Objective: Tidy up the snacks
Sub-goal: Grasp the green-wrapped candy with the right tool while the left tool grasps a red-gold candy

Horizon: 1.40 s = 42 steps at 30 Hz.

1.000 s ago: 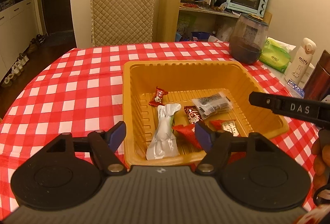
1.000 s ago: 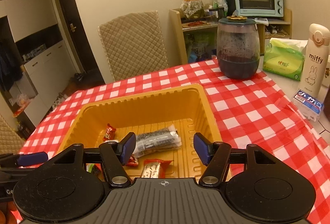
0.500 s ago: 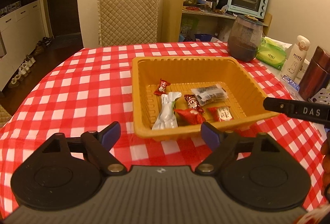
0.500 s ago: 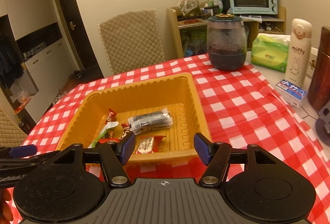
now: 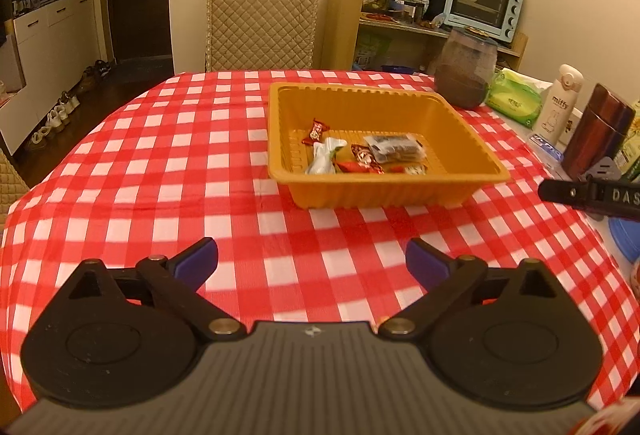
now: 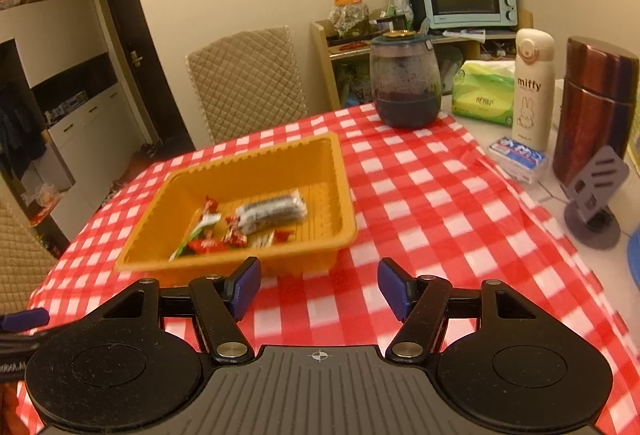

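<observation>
Wrapped snacks (image 5: 362, 157) lie in shallow orange plastic tray (image 5: 384, 191) on red-checked bench (image 5: 160, 163). Left tool (image 5: 312, 261) near the tray: jaws opening, nothing between. Right tool (image 6: 318, 285) apart, empty, just before the tray.

Counter (image 5: 168, 163) under a red-and-white checked cloth
On it: orange tray (image 5: 384, 191), dark jar (image 6: 404, 83), tissue pack (image 6: 482, 93), white bottle (image 6: 534, 91), brown flask (image 6: 592, 111).

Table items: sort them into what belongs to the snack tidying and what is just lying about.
Belongs to the job:
orange tray
clear packet of dark snack
white wrapper
red candies

Just lying about:
dark jar
green tissue pack
miffy bottle
brown flask
</observation>
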Available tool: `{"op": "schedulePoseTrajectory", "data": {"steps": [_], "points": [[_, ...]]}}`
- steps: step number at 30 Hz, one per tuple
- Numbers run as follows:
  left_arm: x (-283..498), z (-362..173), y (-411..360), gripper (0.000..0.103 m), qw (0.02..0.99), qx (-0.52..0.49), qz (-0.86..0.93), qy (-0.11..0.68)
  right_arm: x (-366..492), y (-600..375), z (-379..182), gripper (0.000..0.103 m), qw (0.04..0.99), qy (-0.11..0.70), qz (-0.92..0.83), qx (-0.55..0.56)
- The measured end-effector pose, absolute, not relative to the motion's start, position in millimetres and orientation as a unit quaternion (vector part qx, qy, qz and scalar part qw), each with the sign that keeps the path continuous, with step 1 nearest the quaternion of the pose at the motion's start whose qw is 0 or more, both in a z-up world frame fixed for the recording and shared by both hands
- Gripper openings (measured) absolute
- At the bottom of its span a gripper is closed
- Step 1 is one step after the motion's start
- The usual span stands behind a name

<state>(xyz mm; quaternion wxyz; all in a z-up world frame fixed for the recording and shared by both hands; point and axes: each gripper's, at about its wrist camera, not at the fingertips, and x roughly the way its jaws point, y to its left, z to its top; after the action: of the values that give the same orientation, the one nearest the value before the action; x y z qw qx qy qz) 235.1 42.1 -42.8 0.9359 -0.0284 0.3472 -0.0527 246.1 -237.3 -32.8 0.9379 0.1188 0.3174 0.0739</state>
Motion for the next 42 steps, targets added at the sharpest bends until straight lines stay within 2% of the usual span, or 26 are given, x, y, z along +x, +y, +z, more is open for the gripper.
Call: {"op": "schedulePoseTrajectory", "data": {"steps": [15,22,31,33,34,39,42], "points": [[177,-62,36,0.102,0.936,0.006,-0.078,0.342,181,-244,-76,0.066,0.928,0.352,0.086,0.092],[175,-81,30,0.102,0.919,0.015,-0.107,0.379,179,-233,-93,0.066,0.917,0.377,0.102,0.076],[184,-96,26,0.101,0.916,0.026,-0.111,0.384,189,-210,-109,0.065,0.913,0.382,0.134,0.04],[187,-99,23,0.098,0.915,0.032,-0.118,0.385,193,-206,-111,0.059,0.913,0.384,0.138,0.029],[188,-101,22,0.097,0.914,0.033,-0.121,0.385,195,-205,-113,0.053,0.911,0.386,0.14,0.027],[194,-106,17,0.092,0.91,0.046,-0.132,0.39,204,-204,-118,0.05,0.907,0.395,0.143,0.033],[197,-108,14,0.092,0.91,0.055,-0.136,0.387,206,-199,-121,0.042,0.906,0.396,0.149,0.019]]}}
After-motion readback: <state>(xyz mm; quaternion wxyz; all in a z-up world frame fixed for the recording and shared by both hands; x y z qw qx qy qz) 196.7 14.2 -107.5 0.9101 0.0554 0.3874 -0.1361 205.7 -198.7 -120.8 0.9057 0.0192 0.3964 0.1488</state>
